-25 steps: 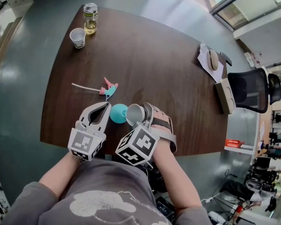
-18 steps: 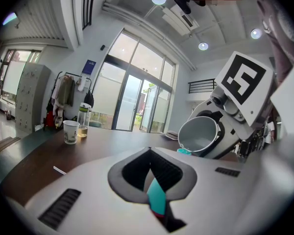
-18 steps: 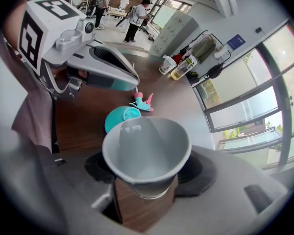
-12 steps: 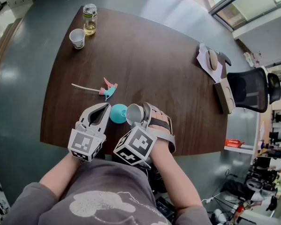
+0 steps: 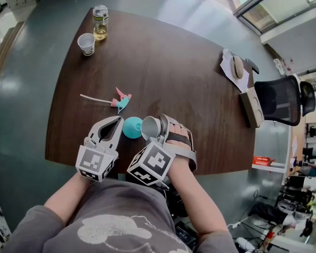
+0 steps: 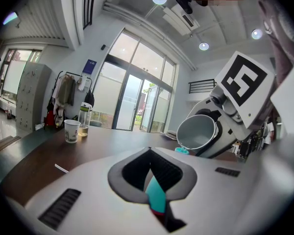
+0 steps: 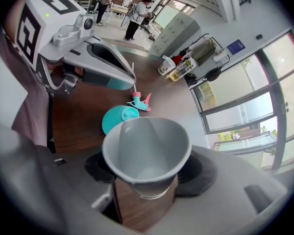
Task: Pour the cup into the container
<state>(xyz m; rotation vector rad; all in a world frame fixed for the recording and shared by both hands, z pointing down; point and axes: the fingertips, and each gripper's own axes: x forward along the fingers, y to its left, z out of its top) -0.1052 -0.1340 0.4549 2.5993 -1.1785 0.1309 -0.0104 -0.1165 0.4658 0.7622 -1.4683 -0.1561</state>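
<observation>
The grey cup [image 7: 147,148] is clamped between the jaws of the right gripper [image 7: 145,196]. The jaws stand fairly wide apart and their pads press on the lower part of the cup on both sides. The cup is tipped over, with its mouth at 9 o'clock towards the teal container [image 5: 131,127]. In the left gripper view, the lip of the cup hangs just above the rim of the container.

The container stands on the brown table [image 5: 174,62] near its 6 o'clock edge, just beside the cup.

The left gripper [image 5: 116,122] lies at 8 o'clock of the container, close to it. Its fingertips meet. A narrow teal strip shows between the pads behind the tips; what it is cannot be determined.

A pink-and-teal spray head [image 5: 121,100] with a thin white tube lies on the table at 11 o'clock of the container, near it.

A paper cup [image 5: 87,42] stands upright at the table's 11 o'clock corner, well apart from the container. A bottle [image 5: 100,21] of yellowish liquid stands at 1 o'clock of the paper cup, just beside it.

A black office chair [image 5: 284,100] stands off the table's 3 o'clock edge.
</observation>
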